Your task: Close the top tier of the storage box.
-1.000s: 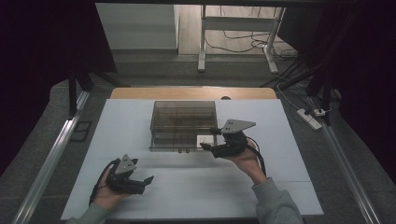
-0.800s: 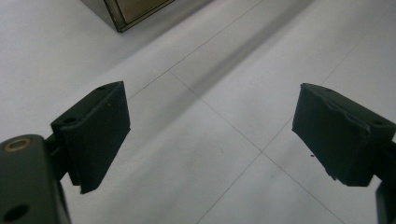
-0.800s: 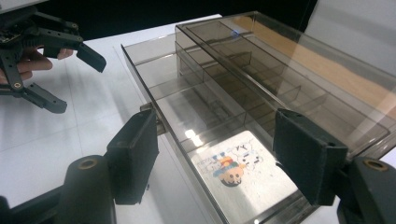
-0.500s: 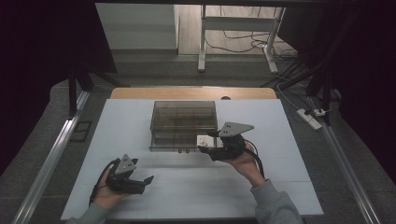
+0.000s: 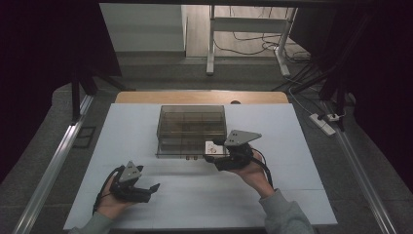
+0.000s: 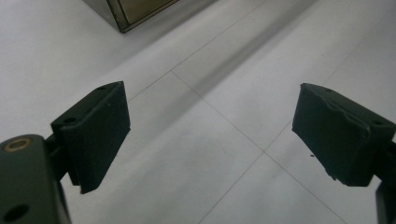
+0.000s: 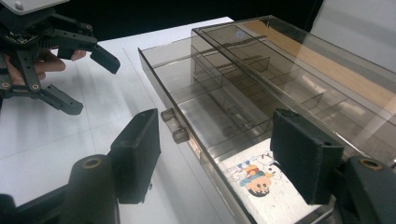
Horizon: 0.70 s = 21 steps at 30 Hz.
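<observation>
A smoked clear box (image 5: 192, 126) w/ a pulled-out drawer (image 7: 219, 140) is seen mid-table; a cartoon card (image 7: 261, 184) lies in its front compartment. Right gripper (image 7: 215, 154) jaws are spread across the drawer front, nothing pinched. Left gripper (image 6: 210, 140) jaws are spread over the bare table (image 6: 224, 84).

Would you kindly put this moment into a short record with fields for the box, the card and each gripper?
surface: white table
box: smoky clear organizer box with dividers, at mid-table, its drawer pulled out toward the person
card: cartoon picture card lying flat in the drawer's end compartment
right gripper: jaws apart, straddling the drawer's front wall above the card, pads not pressing on anything
left gripper: open over bare table, apart from the box
</observation>
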Tool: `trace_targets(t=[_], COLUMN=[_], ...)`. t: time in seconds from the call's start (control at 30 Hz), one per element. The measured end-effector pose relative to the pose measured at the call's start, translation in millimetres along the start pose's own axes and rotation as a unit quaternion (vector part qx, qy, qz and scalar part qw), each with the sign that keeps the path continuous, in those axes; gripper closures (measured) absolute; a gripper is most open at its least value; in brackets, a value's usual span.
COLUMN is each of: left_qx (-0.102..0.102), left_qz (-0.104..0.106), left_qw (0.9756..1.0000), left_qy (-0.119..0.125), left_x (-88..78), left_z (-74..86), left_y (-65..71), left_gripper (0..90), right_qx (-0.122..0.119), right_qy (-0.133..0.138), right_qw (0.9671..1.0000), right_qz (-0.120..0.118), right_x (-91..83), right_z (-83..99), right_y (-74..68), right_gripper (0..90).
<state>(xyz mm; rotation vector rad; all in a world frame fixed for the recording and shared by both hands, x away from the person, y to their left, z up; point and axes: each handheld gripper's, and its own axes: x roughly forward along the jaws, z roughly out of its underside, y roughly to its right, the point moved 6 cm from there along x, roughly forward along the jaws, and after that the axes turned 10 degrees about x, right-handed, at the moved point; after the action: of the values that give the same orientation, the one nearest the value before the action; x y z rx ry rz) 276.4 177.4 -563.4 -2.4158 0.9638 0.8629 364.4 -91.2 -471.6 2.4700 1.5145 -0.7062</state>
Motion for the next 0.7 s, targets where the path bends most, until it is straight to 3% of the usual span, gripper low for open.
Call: trace_targets(t=[0.43,0.57,0.7], left_qx=[0.003,0.002,0.002], left_qz=[0.000,0.000,0.000], left_qw=[1.0000,1.0000,1.0000], left_qy=[0.000,0.001,0.000], left_x=[0.1,-0.2,0.3], left_z=[-0.5,-0.6,-0.5], left_y=[0.7,0.7,0.7], left_gripper=[11.3,11.3,11.3], right_qx=[-0.003,-0.005,-0.014], right_qy=[-0.001,-0.007,-0.010], right_qw=[1.0000,1.0000,0.9999], right_qz=[-0.001,-0.002,0.000], right_x=[2.8,5.8,8.6], right_z=[1.6,4.0,6.0], right_y=[-7.8,-10.0,-13.7], right_gripper=[50.9,59.0,72.6])
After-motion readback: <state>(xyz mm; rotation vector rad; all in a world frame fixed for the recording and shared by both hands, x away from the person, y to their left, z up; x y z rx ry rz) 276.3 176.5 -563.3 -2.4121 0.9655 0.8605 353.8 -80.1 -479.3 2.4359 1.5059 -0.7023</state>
